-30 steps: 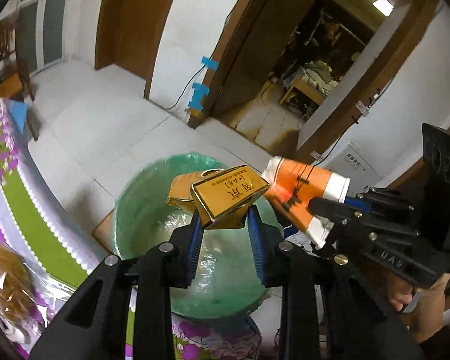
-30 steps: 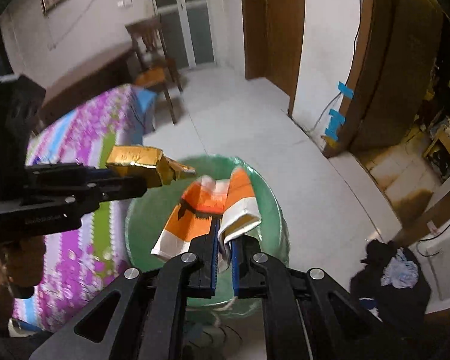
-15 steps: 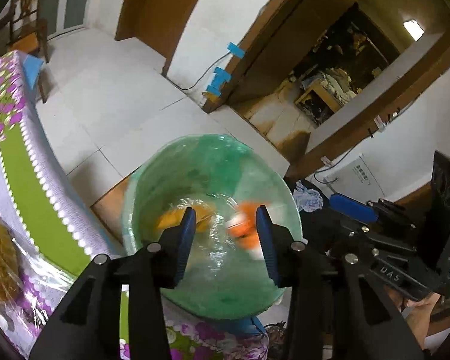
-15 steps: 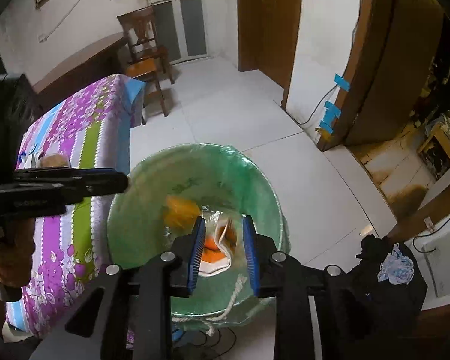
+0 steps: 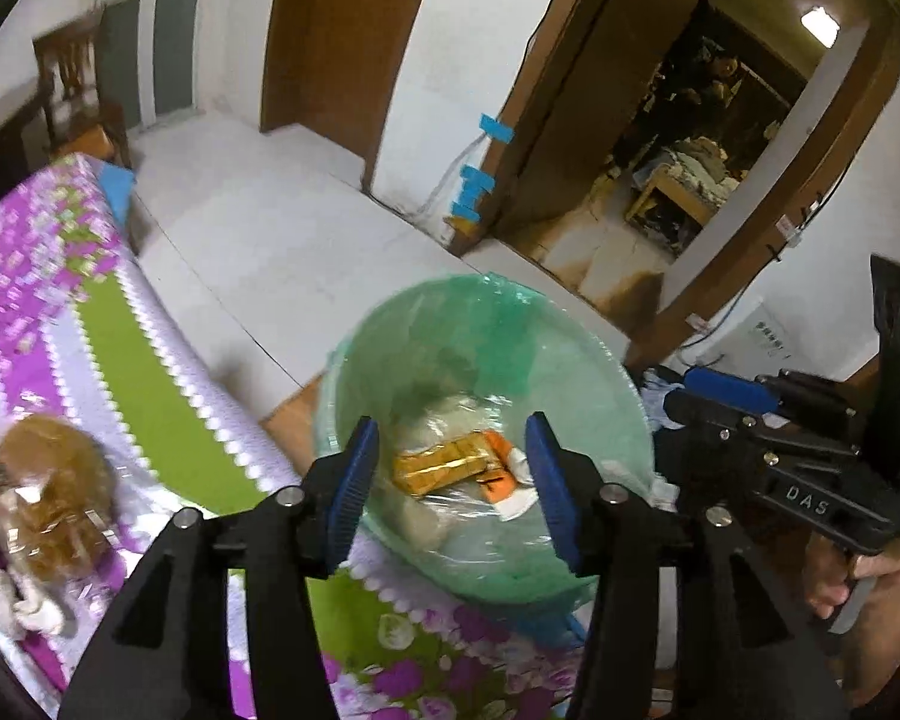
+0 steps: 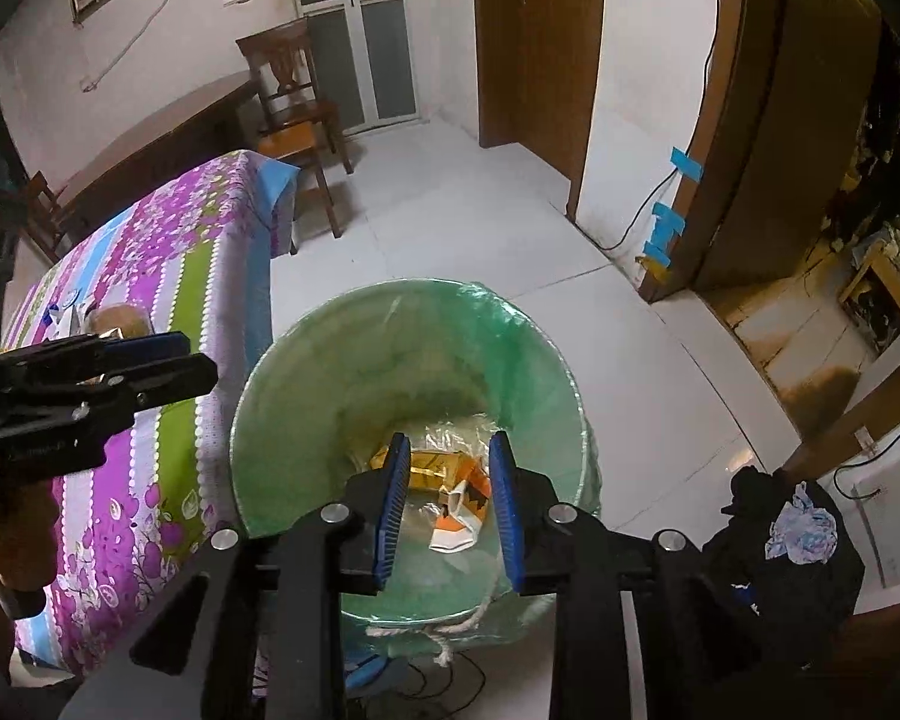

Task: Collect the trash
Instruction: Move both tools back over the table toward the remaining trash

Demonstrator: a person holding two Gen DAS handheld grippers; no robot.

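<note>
A bin with a green liner (image 5: 570, 372) (image 6: 306, 396) stands on the floor beside the table. A gold box (image 5: 441, 469) (image 6: 429, 468) and a crushed orange-and-white paper cup (image 5: 504, 480) (image 6: 459, 516) lie at its bottom. My left gripper (image 5: 453, 480) is open and empty above the bin. My right gripper (image 6: 450, 504) is open and empty above the bin too. Each gripper shows from the side in the other's view: the right one (image 5: 726, 396), the left one (image 6: 162, 360).
A table with a purple, green and white flowered cloth (image 5: 138, 384) (image 6: 168, 252) stands left of the bin. A clear bag with something brown (image 5: 48, 492) lies on it. A wooden chair (image 6: 297, 114), dark cloth (image 6: 786, 540) on the floor and an open doorway (image 5: 678, 168) are around.
Both grippers opened and let go: the gold box and the orange cup fell from the jaws to the bottom of the bin. The left gripper opened wider and swung left.
</note>
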